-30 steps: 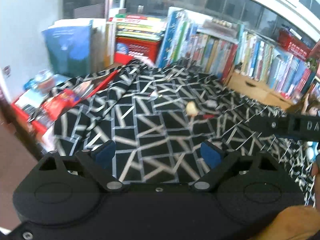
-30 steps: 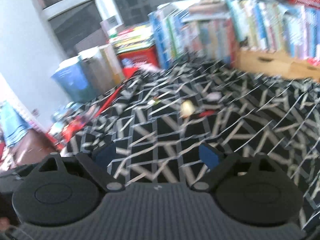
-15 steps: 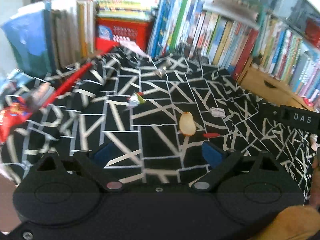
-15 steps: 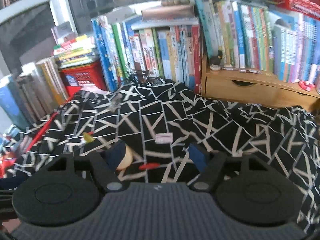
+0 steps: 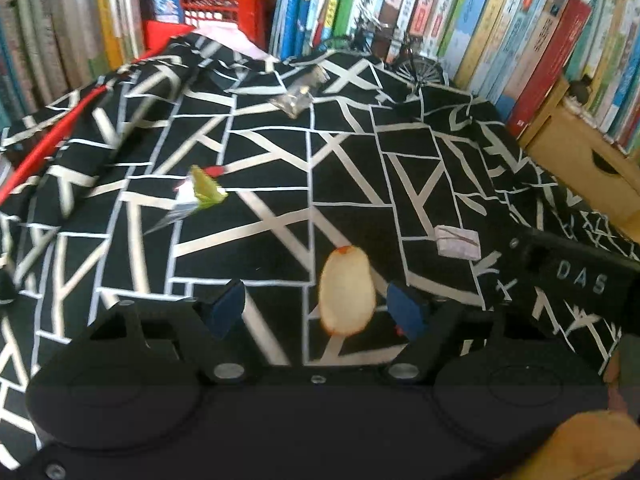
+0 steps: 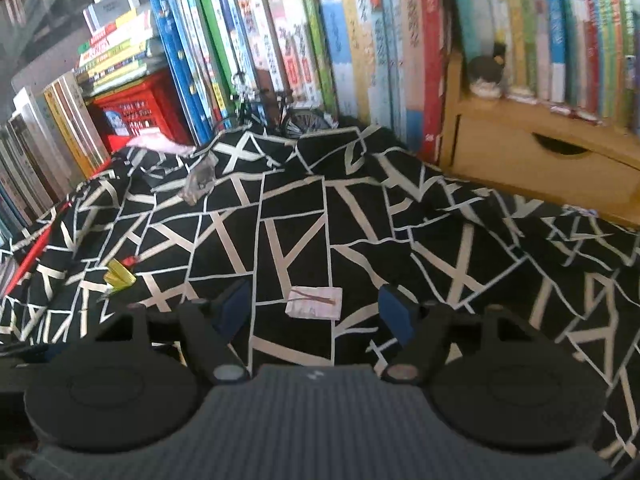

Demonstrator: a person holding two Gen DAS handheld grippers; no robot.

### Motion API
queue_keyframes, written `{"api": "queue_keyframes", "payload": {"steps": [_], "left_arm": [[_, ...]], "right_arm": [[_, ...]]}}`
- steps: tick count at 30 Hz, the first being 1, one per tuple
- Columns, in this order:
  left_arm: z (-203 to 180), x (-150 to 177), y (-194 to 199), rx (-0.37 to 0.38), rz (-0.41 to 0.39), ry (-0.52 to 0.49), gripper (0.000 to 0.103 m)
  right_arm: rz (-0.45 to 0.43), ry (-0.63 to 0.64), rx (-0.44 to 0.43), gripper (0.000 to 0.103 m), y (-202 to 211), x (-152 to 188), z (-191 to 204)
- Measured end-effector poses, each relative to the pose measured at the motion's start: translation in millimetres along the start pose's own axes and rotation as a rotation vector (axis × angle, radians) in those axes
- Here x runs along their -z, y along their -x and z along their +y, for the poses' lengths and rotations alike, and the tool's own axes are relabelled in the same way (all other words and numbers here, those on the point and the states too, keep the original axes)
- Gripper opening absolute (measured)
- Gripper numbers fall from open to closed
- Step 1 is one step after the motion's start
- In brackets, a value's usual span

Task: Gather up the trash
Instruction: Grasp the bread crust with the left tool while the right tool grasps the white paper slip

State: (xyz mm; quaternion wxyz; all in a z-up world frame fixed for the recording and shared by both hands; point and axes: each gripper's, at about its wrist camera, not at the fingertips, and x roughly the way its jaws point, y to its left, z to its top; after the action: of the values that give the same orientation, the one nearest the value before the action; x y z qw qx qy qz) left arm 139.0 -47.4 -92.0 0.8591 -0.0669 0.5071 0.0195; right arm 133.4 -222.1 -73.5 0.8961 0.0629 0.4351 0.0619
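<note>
Trash lies scattered on a black cloth with white lines [image 5: 280, 160]. A pale oval slice with a red rim [image 5: 347, 292] sits between the fingers of my left gripper [image 5: 316, 310], nearer the right pad. Its jaws are closing and the pads do not touch the slice. A small folded white paper [image 6: 315, 303] lies between the fingers of my right gripper [image 6: 314, 310], which stands open just above the cloth. That paper [image 5: 457, 242] also shows in the left wrist view. Farther off lie a yellow-green wrapper [image 5: 202, 194] and a clear plastic wrapper [image 5: 296, 100].
Upright books [image 6: 320, 40] wall off the far edge of the cloth. A red basket [image 5: 208, 0] stands at the back left and a wooden drawer box [image 6: 540, 160] at the back right. A small model bicycle [image 6: 276, 116] stands before the books. A red strip [image 5: 52, 144] runs along the left edge.
Both grippers have come down and forward toward the cloth. The slice now lies between the left fingers and the paper between the right ones. Both pairs of jaws have narrowed.
</note>
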Motion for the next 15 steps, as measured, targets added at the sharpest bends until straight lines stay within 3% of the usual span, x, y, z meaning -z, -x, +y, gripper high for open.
{"api": "queue_keyframes", "payload": {"steps": [7,11,15], "left_arm": [[-13.5,0.2,-37.7,-0.055,0.039,-0.021,0.069],[-15.2,1.3,-44.2,-0.048,0.038,-0.002,0.062],[-18.9,1.1,-44.2,-0.026,0.027,-0.011,0.043]], "right_arm": [[0.037,0.034,-0.017,0.081,-38.9,0.2,-3.4],[0.054,0.026,-0.02,0.081,-53.6,4.0,-5.5],[0.062,0.028,-0.014,0.078,-60.5,6.5,-6.2]]}}
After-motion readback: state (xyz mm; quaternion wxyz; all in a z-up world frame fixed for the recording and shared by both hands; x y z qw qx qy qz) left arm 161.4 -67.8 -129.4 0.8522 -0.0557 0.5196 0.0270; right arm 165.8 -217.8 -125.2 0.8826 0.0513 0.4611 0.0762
